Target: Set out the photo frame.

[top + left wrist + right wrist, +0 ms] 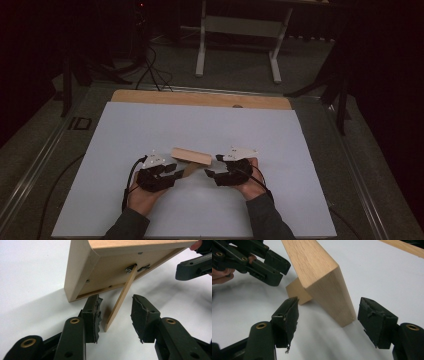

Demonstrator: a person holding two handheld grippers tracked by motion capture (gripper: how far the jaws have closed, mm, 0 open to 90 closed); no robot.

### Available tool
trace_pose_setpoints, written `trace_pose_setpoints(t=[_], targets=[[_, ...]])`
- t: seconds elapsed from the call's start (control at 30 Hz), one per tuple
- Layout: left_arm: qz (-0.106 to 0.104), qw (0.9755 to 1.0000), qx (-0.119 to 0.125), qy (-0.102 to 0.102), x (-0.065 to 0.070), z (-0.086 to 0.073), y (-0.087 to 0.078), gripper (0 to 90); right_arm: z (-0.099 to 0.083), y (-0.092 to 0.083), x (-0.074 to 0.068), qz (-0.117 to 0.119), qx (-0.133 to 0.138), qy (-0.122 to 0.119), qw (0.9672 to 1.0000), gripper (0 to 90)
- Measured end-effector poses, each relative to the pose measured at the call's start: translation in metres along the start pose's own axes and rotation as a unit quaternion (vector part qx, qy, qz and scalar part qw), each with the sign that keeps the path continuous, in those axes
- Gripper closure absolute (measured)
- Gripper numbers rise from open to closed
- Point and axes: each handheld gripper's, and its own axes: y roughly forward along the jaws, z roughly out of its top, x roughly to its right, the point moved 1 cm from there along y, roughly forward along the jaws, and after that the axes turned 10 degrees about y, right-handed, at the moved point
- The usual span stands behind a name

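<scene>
A light wooden picture frame (190, 156) stands tilted on the white sheet, propped by a thin wooden leg (122, 297) hinged to its back (107, 272). My left gripper (116, 312) is open, its jaws on either side of the leg's lower end with gaps on both sides. In the high view the left gripper (174, 170) sits at the frame's left and the right gripper (214, 166) at its right. My right gripper (328, 315) is open around the frame's (312, 262) end edge, with both pads clear of the wood. The left gripper (274, 270) also appears behind the frame.
The white sheet (200, 125) covers most of the table, with a bare wooden strip (200, 98) along its far edge. Beyond it the dark floor holds a white table base (240, 30) and cables (150, 70). Both forearms enter from the bottom.
</scene>
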Motion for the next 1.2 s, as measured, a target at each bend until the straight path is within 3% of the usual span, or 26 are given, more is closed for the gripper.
trace_pose_setpoints(t=[0.57,0.93,1.2], targets=[[0.003,0.9999,0.002,0.013,0.0,0.002,-0.003,65.9,-0.005,-0.002,0.008,0.011,-0.018,0.001,0.9998,40.1],[-0.004,0.9999,0.003,0.013,0.0,0.003,-0.003,68.1,-0.005,-0.007,0.014,0.011,-0.015,0.005,0.9998,43.3],[-0.003,0.9998,0.004,0.017,0.001,0.004,-0.003,71.4,-0.003,-0.013,0.021,0.007,0.002,0.023,0.9997,50.0]])
